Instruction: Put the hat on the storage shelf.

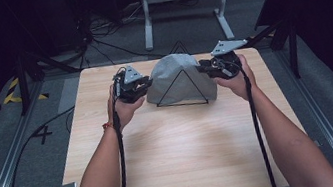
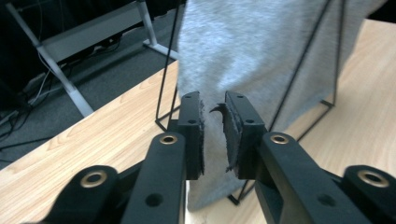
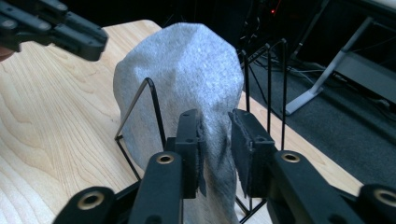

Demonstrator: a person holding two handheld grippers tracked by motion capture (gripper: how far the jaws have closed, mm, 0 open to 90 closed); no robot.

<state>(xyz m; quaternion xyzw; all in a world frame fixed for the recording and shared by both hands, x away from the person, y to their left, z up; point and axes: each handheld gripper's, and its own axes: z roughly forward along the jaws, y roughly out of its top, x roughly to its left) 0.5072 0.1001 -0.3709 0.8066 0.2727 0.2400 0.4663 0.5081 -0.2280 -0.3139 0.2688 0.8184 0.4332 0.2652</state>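
Light from above brightens the desk (image 1: 174, 158); its surroundings sink into near black. Both gripper views blur slightly at the near jaws.

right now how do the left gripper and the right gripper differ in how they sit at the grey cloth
The left gripper holds its jaws apart at the lower side edge of the grey cloth, with nothing pinched between them. The right gripper has a hanging fold of the cloth running down between its jaws, though they are not closed on it. In the high view the left sits lower, the right slightly higher. Both are open, flanking the black wire frame.
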